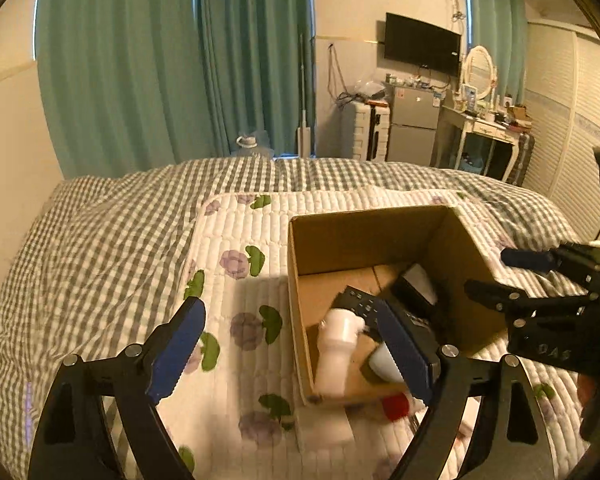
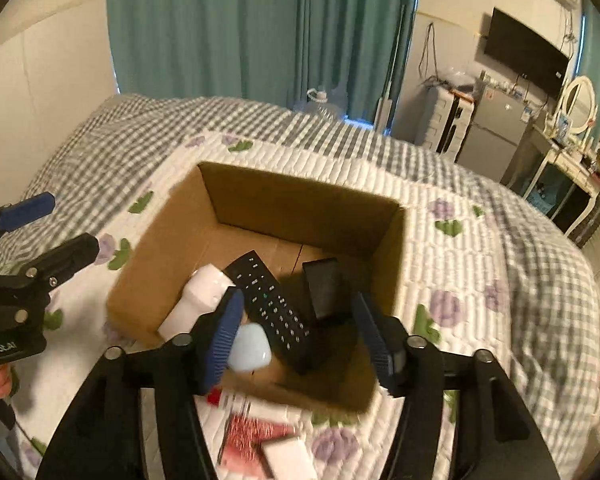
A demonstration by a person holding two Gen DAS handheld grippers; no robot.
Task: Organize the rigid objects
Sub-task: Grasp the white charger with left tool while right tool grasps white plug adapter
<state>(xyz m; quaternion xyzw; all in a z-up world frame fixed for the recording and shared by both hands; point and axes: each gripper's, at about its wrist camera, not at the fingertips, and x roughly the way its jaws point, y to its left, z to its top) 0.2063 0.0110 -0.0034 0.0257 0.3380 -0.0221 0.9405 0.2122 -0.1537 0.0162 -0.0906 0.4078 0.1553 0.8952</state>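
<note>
Right wrist view: bed (image 2: 500,264) carries the cardboard box (image 2: 304,196), open top up so I can drop items straight in. Inside lie a black remote (image 2: 272,304), white bottle (image 2: 200,296), dark block (image 2: 324,288), pale blue item (image 2: 252,348). My right gripper (image 2: 300,344) hangs over them, fingers spread, empty; left gripper (image 1: 296,352) likewise spread, straddling the box's near wall.

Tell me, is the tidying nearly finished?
Partly. The box already holds a remote, a white bottle, a pale blue thing and a black case. Both tongs, left and right, are open and empty. Red and white packets lie outside the box.
</note>
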